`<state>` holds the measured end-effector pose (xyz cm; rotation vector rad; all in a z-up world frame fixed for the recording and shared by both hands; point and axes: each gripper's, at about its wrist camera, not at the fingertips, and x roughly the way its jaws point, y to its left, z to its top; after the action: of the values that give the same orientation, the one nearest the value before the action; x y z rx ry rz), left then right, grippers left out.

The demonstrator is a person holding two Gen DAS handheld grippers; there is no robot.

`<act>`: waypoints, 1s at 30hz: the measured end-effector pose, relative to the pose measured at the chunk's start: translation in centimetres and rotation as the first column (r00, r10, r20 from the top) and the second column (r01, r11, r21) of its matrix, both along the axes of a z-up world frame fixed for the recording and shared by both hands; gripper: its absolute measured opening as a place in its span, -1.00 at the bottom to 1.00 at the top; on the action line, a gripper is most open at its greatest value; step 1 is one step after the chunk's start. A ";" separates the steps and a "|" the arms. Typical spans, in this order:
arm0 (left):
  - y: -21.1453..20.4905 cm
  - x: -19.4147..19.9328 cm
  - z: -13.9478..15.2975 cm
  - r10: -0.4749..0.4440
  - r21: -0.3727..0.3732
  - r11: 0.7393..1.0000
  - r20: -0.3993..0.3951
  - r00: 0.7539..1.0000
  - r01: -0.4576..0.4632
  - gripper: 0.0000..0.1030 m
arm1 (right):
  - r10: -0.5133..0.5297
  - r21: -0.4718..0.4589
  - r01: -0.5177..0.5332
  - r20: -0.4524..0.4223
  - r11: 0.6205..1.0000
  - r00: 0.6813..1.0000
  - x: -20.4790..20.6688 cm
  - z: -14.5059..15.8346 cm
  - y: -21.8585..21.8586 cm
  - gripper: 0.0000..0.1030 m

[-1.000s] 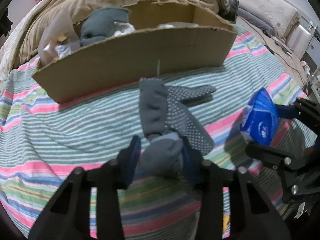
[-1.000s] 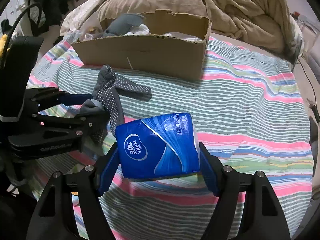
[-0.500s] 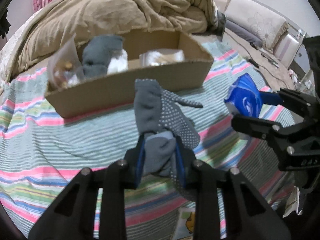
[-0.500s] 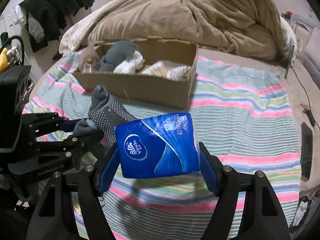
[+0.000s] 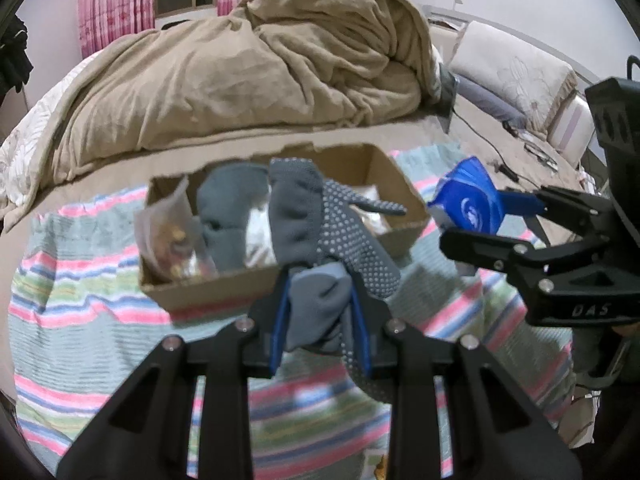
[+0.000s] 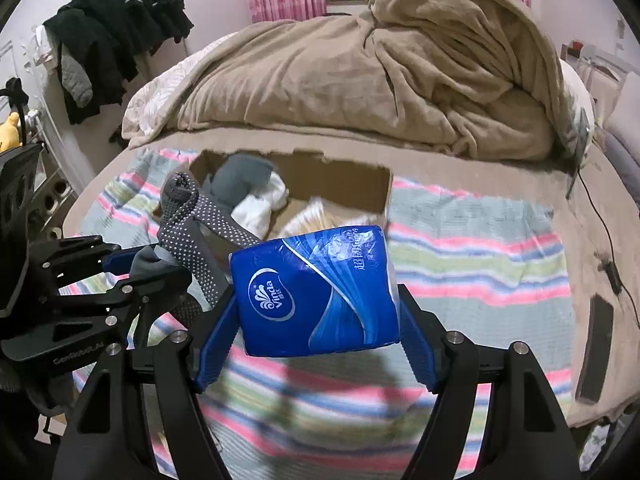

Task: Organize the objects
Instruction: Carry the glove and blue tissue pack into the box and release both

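My left gripper (image 5: 319,320) is shut on a grey sock with white grip dots (image 5: 316,220) and holds it in the air in front of the open cardboard box (image 5: 208,292). My right gripper (image 6: 316,320) is shut on a blue Vinda tissue pack (image 6: 316,292), lifted above the striped bedspread. The sock (image 6: 188,224) and the left gripper (image 6: 132,268) show at the left of the right wrist view. The tissue pack (image 5: 468,204) shows at the right of the left wrist view. The box (image 6: 340,184) holds another grey sock (image 6: 240,180), white cloth and plastic bags.
A striped bedspread (image 6: 480,248) covers the bed. A heaped tan blanket (image 6: 360,80) lies behind the box. A dark phone (image 6: 596,344) and a cable lie at the right edge. Dark clothes (image 6: 112,32) hang at the far left.
Both grippers have risen with their loads, and the view now looks down into the open box. The sock and the tissue pack stay gripped.
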<state>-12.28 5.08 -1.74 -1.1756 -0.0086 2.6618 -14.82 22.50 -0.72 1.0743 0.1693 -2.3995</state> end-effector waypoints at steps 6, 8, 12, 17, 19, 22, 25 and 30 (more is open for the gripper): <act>-0.6 -2.0 0.4 0.011 0.016 1.000 -0.003 1.000 -0.011 -0.44 | 0.018 -0.008 -0.018 -0.005 1.000 1.000 -2.1 0.5 -0.9 0.49; -0.9 -2.9 0.2 0.017 0.027 0.999 0.001 1.000 -0.017 -0.44 | 0.027 -0.005 -0.027 -0.002 1.000 1.000 -3.0 0.4 -1.2 0.49; -1.0 -4.7 -0.4 0.020 0.032 0.999 0.009 1.000 -0.020 -0.44 | 0.034 0.005 -0.034 -0.002 0.999 0.999 -4.8 0.1 -1.7 0.49; -1.1 -7.2 -1.4 0.013 0.049 0.999 0.029 0.999 -0.015 -0.44 | 0.037 0.009 -0.037 -0.007 0.999 0.999 -7.2 -0.4 -2.3 0.49; -1.1 -8.3 -2.0 0.008 0.055 0.998 0.040 0.999 -0.010 -0.43 | 0.038 0.009 -0.038 -0.003 0.999 0.999 -8.2 -0.7 -2.6 0.49; -1.0 -9.1 -2.6 0.001 0.059 0.998 0.050 0.999 -0.004 -0.43 | 0.036 0.006 -0.036 0.008 0.999 0.999 -9.2 -1.4 -2.8 0.49; -1.0 -10.0 -3.4 -0.001 0.063 0.998 0.071 0.997 -0.003 -0.42 | 0.033 0.006 -0.034 0.024 0.999 0.999 -10.1 -2.2 -3.0 0.49; -0.9 -11.2 -5.1 0.003 0.056 0.998 0.121 0.993 -0.010 -0.39 | 0.042 0.006 -0.042 0.040 0.999 0.998 -11.0 -3.2 -3.4 0.49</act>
<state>-23.49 4.23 -6.83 -1.3184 -0.1073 2.5741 -25.83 19.08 -3.95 1.1104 0.1846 -2.3400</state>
